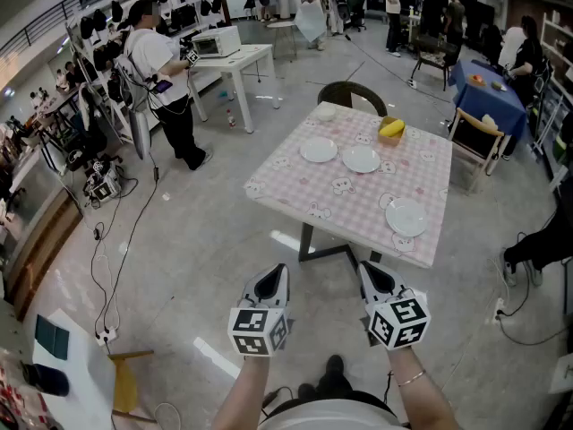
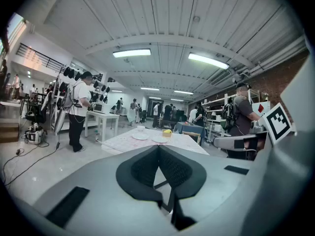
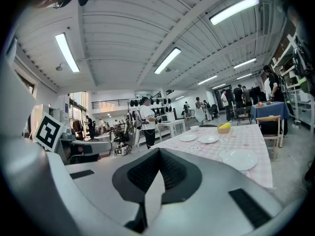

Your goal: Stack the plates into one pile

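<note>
Hovering low at the head view's centre, left gripper (image 1: pixel 273 280) and right gripper (image 1: pixel 372 280), both closed and empty, well apart from the pink-and-white checked square table (image 1: pixel 358 206) above them; on it, unstacked, a round white left plate (image 1: pixel 318 150) just beside a middle plate (image 1: pixel 361 159), a right plate (image 1: pixel 406 216) alone near the right edge. In the left gripper view, jaws pressed together, table at mid-frame. In the right gripper view, jaws likewise together, right plate at centre right.
</note>
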### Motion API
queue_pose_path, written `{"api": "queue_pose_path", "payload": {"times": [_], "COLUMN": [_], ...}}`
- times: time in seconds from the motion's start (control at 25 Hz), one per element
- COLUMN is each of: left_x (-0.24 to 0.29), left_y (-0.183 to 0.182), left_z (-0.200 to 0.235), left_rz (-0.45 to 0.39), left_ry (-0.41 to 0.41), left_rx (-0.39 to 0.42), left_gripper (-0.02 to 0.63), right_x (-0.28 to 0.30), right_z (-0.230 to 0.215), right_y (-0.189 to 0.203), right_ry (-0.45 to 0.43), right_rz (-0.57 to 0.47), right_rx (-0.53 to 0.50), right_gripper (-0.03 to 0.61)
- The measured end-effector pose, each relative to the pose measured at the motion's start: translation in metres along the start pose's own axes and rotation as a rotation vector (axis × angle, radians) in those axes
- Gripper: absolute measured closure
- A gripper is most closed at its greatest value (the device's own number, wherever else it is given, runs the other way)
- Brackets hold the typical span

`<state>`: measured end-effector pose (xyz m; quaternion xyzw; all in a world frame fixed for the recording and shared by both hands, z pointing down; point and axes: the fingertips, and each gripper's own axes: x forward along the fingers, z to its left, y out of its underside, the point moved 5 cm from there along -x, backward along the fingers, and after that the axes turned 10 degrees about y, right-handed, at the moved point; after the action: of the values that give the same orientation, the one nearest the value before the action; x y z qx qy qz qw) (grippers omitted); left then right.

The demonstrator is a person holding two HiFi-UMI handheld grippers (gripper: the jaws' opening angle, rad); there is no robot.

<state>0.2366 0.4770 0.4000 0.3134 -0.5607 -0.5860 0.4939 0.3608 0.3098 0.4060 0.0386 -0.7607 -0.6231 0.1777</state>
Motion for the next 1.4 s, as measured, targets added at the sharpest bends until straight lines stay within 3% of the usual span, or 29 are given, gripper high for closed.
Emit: {"api": "queue_pose_path", "payload": {"times": [0.76,1.24,1.4], "left_x": [0.087,0.134,0.152], "left_y": [-0.019,-0.025,-0.025], "left_z": [-0.01,-0.002,0.013], "left_rz": [-0.045,-0.039,-0.017], "left_ry": [-0.064,-0.059,-0.052], "left_rx": [-0.006,0.028,0.021], "left_gripper": [0.594,0.588,0.543], "right_x": [0.038,0.062,0.085], "right_z": [-0.086,-0.122,-0.127], "right_y": [-0.035,-0.037,-0.04], "right_ry": [-0.031,0.028,0.042], "right_rz": [-0.06,-0.072,-0.057], "right_rx": [0.02,0.051,0.069], "right_gripper": [0.571,0.571,0.556]}}
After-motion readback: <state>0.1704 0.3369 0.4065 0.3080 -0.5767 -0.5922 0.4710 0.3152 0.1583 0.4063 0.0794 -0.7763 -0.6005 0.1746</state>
